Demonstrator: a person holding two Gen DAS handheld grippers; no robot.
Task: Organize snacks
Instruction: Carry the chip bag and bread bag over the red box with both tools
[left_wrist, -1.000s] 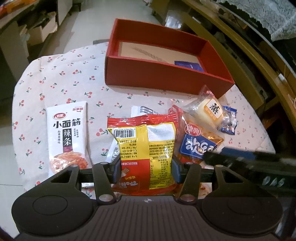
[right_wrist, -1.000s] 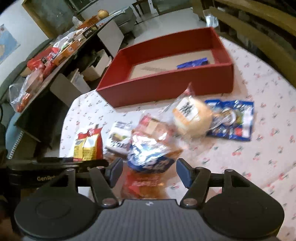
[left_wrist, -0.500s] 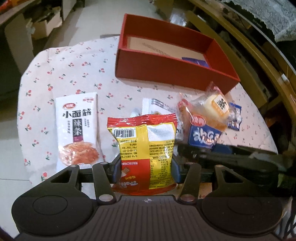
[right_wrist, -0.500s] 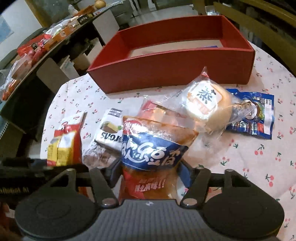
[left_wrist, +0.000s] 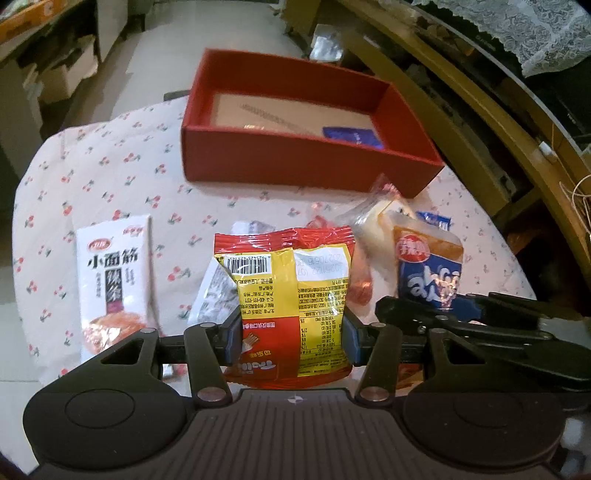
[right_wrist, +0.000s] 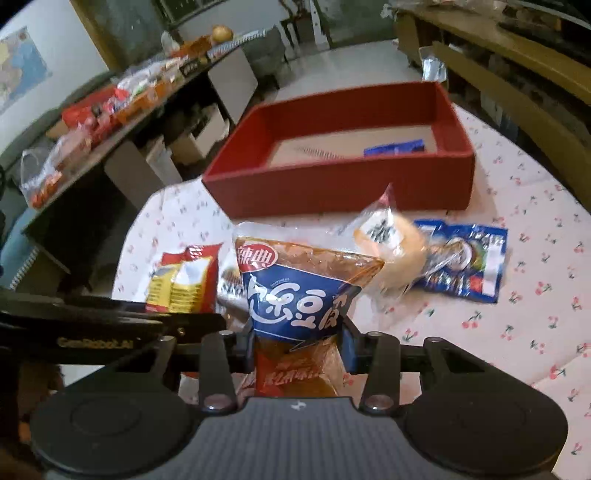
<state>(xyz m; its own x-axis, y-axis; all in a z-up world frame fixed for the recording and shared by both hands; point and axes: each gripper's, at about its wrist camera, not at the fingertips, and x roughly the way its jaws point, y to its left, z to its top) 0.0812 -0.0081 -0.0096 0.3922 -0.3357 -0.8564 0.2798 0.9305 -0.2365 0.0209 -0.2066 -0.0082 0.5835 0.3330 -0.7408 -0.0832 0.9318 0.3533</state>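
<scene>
Left gripper (left_wrist: 291, 334): fingers clamped on a glossy red-and-yellow crinkled foil snack packet (left_wrist: 291, 295), held upright, pitched steeply down. Right gripper (right_wrist: 297, 345): fingers have just been closing, now pinching a soft blue-and-orange plastic snack bag (right_wrist: 295, 295), film creased at the pinch. Both packets sit raised above the cherry-print cloth surface (left_wrist: 110, 177). Rigid red cardboard box (left_wrist: 295, 162) straight ahead, open top, mostly bare floor, one small blue sachet (left_wrist: 352, 136) inside. Flat white noodle-snack pouch (left_wrist: 112, 280) lies far left near the surface edge.
</scene>
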